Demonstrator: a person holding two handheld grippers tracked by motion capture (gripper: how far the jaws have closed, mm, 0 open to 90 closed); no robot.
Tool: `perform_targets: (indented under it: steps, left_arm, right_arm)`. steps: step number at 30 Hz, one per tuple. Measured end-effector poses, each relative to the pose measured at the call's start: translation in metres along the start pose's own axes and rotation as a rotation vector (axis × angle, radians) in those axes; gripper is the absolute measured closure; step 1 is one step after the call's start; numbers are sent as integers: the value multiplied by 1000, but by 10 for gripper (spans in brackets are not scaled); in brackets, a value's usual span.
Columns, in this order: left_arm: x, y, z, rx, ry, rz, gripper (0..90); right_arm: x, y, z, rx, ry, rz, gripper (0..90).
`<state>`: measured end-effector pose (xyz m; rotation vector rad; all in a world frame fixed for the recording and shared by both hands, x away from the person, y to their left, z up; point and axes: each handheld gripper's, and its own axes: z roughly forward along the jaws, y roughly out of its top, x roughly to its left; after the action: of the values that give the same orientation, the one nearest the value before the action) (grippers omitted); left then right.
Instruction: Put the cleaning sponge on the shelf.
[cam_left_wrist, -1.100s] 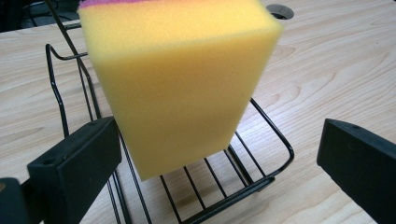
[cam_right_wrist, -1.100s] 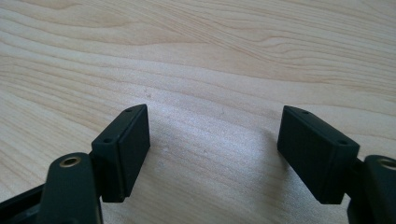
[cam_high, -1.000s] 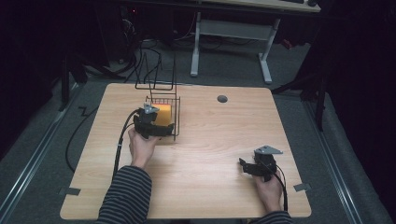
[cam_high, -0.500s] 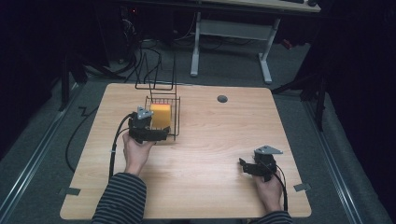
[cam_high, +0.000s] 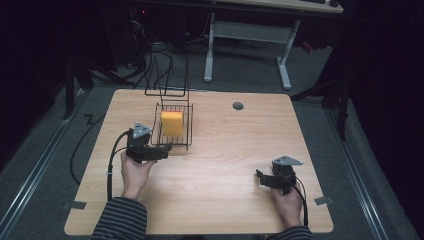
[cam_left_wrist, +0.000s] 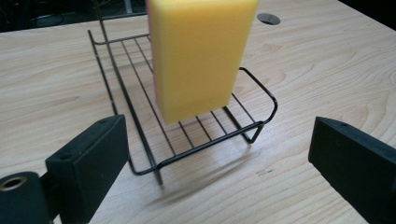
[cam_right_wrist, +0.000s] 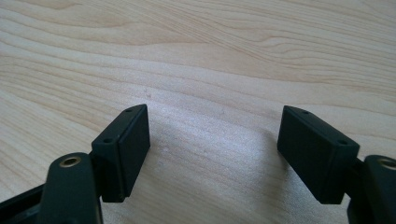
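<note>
From the high view I see my left gripper (cam_high: 162, 150) sitting just at the near edge of the wire rack (cam_high: 173, 142), its tips at the rack's front rail; its jaws have just been closing, yet they stand apart with nothing between them, and in the left gripper view the two black jaws frame the front of the rack (cam_left_wrist: 205, 144) without touching it; the yellow sponge (cam_high: 171, 122) stands upright on the rack's wire floor, and up close the sponge (cam_left_wrist: 198, 56) is tall and on end, resting on the bars a little behind the front rail; the rack lies on the wooden table (cam_high: 225, 200), towards its far left part, with a taller wire frame (cam_high: 167, 80) rising behind it; my right gripper (cam_high: 261, 177) rests low over the table near its right front corner, well apart from the rack; in the right gripper view its jaws are spread wide over bare wood (cam_right_wrist: 210, 70), holding nothing; a small round hole (cam_high: 238, 106) sits in the table near the far edge
</note>
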<state>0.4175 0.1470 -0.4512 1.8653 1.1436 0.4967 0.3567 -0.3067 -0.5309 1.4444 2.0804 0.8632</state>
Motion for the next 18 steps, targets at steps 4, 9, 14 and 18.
perform_targets:
  steps: [4,9,14,18]
  left_arm:
    - [4,-6,-7,-10,6,-16,65]
    - [9,-15,-15,-17,8,-29,72]
    - [14,-24,-21,-23,13,-47,79]
    - [17,-32,-24,-21,20,-57,84]
  right_arm:
    - [0,0,0,0,0,0,256]
    - [0,0,0,0,0,0,256]
    - [0,0,0,0,0,0,256]
    - [0,0,0,0,0,0,256]
